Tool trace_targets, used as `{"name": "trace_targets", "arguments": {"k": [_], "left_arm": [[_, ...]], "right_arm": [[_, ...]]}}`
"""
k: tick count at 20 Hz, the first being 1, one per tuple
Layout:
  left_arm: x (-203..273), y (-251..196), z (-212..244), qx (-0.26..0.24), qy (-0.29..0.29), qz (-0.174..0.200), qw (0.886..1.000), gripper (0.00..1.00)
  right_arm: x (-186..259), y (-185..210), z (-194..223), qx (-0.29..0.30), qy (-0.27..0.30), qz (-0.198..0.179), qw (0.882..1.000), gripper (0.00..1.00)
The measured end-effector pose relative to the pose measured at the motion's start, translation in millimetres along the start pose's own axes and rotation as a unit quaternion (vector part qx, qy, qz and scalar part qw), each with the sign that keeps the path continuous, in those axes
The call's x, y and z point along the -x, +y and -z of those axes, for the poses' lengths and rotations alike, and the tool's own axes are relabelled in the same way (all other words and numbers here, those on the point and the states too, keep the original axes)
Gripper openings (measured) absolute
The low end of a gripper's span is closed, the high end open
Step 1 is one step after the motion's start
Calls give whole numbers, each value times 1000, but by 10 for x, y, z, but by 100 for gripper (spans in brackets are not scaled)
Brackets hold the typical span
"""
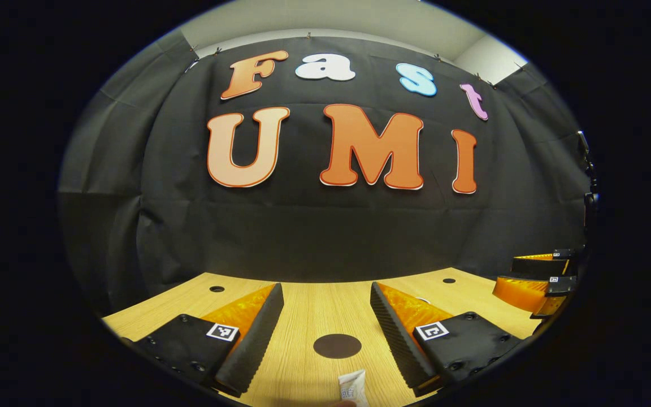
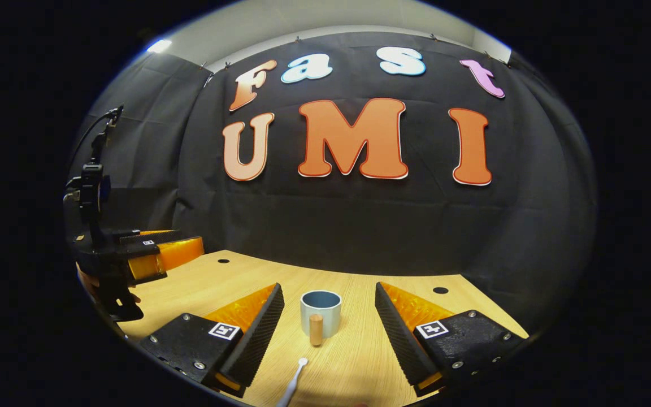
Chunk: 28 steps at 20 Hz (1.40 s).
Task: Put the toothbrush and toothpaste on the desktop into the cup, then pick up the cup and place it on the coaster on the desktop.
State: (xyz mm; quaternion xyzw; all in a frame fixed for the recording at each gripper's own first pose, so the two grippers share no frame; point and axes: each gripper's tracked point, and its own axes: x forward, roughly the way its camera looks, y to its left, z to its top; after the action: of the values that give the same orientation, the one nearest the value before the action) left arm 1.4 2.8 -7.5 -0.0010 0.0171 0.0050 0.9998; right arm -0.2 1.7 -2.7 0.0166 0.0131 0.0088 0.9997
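Left gripper [image 1: 325, 316]: jaws stood wide apart and held nothing; they hung above the desk [image 1: 303, 305]
Between the left jaws: the toothpaste [image 1: 353, 388] lay near the lower edge, just short of the dark round coaster [image 1: 337, 346]; the two looked apart
Right gripper [image 2: 328, 316]: jaws stood wide apart, also holding nothing
Between the right jaws: the toothbrush [image 2: 294, 382] lay on the wood, head toward the cup [image 2: 321, 312]; the cup stood upright, its wooden handle facing the camera
Step in hand: judged the very start; nothing yet in the cup, cup not yet on the coaster
Next move: lower one gripper over its item; close both fingers across it; lift and tip it into the cup
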Motion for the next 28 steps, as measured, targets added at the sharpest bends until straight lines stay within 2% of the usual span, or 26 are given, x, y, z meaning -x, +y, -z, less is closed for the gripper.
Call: {"name": "trace_targets", "arguments": {"k": [5,8,13,16,23,28], "left_arm": [[-23,-56,171,12,40,15,999,98],[-25,-68,321,2,70,16,997,98],[0,-181,700,-7,139,37,990,98],[16,-213,802,-12,166,48,985,98],[141,-198,1308,-26,265,53,962,98],[243,-227,1648,-19,325,52,944,99]], "right_arm": [[-6,-26,135,-12,28,-1,1000,98],[-8,-13,283,-11,53,-1,999,98],[-19,81,676,-12,120,-9,993,98],[-32,66,828,-18,158,-3,987,90],[59,191,1193,-24,227,-13,973,88],[121,316,1471,-29,286,-23,957,88]]}}
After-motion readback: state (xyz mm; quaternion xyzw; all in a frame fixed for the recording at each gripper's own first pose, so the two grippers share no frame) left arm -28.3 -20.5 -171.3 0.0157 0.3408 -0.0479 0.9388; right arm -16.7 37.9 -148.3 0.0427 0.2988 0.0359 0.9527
